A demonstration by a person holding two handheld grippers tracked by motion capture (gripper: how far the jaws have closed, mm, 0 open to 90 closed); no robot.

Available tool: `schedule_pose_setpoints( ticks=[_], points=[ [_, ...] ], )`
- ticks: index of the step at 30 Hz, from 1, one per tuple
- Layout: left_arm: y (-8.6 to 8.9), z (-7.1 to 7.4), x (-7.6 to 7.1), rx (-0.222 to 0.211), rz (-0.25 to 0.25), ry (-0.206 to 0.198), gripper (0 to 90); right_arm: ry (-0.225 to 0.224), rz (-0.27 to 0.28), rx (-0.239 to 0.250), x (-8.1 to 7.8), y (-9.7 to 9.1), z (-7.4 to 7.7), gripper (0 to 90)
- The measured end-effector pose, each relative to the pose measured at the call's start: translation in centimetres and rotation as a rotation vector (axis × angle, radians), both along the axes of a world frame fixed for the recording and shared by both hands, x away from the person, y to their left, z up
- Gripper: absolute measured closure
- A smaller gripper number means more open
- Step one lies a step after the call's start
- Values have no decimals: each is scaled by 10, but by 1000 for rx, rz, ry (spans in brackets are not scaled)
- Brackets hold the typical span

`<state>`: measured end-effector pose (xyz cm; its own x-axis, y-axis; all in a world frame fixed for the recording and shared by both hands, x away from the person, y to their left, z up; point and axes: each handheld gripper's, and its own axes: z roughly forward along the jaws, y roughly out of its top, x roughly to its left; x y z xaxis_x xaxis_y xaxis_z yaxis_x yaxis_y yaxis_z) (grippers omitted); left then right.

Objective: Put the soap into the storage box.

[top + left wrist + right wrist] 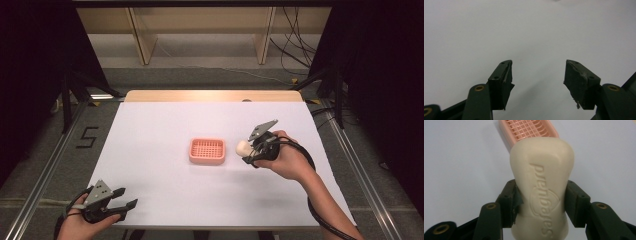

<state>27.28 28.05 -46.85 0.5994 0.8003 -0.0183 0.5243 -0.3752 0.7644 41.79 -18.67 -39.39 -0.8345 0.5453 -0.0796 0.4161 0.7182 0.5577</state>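
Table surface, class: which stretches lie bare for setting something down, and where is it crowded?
The white table lies bare across its far half and its whole left side, between the pink soap dish and the left hand-held gripper. It is crowded just right of the dish, where the right hand-held gripper holds the soap bar.

White tabletop (165,200), wood edge at far side. Pink slotted soap tray (207,151) sits flat on it, approx. mid-tabletop; nothing else lies on it.
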Motion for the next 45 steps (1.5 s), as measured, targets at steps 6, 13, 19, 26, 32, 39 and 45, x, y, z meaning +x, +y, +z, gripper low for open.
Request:
schedule_pose_setpoints(
  ticks=[6, 13, 19, 26, 32, 39, 45],
  points=[
    [0, 0, 0, 0, -3, 0, 390, -8, 10, -2, 2, 3, 1, 506],
    [-1, -1, 0, -18, 7, 9, 390, -14, 19, 1, 4, 6, 0, 506],
    [-1, 0, 0, -12, 4, -5, 390, -18, 41, -2, 6, 9, 0, 506],
    [-1, -1, 0, -17, 7, -14, 390, -24, 38, -5, 8, 13, -1, 507],
    [-1, -1, 0, -18, 7, -15, 391, -20, 51, 0, 11, 19, -1, 507],
    [-1, -1, 0, -20, 9, -17, 391, -14, 52, -6, 12, 24, -1, 506],
    [-1, -1, 0, -21, 8, -17, 391, -14, 59, -7, 15, 27, -2, 507]
  ],
)
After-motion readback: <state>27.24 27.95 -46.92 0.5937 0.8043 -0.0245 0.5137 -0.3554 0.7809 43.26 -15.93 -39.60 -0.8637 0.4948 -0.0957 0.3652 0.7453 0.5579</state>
